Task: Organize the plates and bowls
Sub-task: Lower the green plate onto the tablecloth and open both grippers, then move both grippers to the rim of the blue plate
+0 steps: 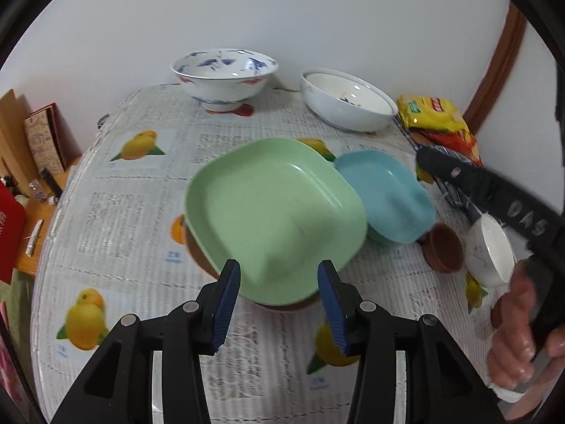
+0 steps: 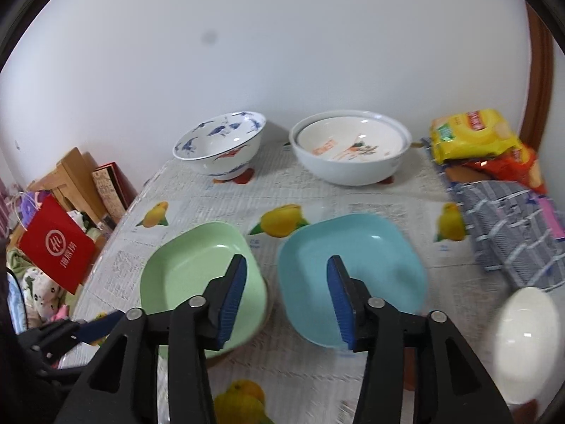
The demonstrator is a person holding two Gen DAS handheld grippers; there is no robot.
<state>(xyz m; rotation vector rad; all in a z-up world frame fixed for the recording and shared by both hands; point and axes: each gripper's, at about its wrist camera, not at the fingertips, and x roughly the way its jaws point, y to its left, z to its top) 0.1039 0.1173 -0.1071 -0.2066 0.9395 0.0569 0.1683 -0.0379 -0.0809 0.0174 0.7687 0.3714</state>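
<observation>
A green square plate (image 1: 275, 217) (image 2: 201, 275) rests on a brown dish whose edge shows under it. A blue square plate (image 1: 386, 194) (image 2: 353, 275) lies to its right. My left gripper (image 1: 279, 300) is open and empty, its jaws on either side of the green plate's near edge. My right gripper (image 2: 286, 304) is open and empty, above the gap between the two plates. A blue-patterned bowl (image 1: 224, 74) (image 2: 220, 145) and a wide white bowl (image 1: 348, 100) (image 2: 349, 148) stand at the back. A small white bowl (image 1: 491, 251) (image 2: 522, 342) and a brown cup (image 1: 443, 247) sit at the right.
The table has a fruit-print cloth (image 1: 116, 212). Yellow snack bags (image 1: 436, 116) (image 2: 473, 134) and a checked cloth (image 2: 512, 222) lie at the right rear. A red bag (image 2: 56, 243) and wooden boxes (image 2: 76, 176) stand left of the table, off its edge.
</observation>
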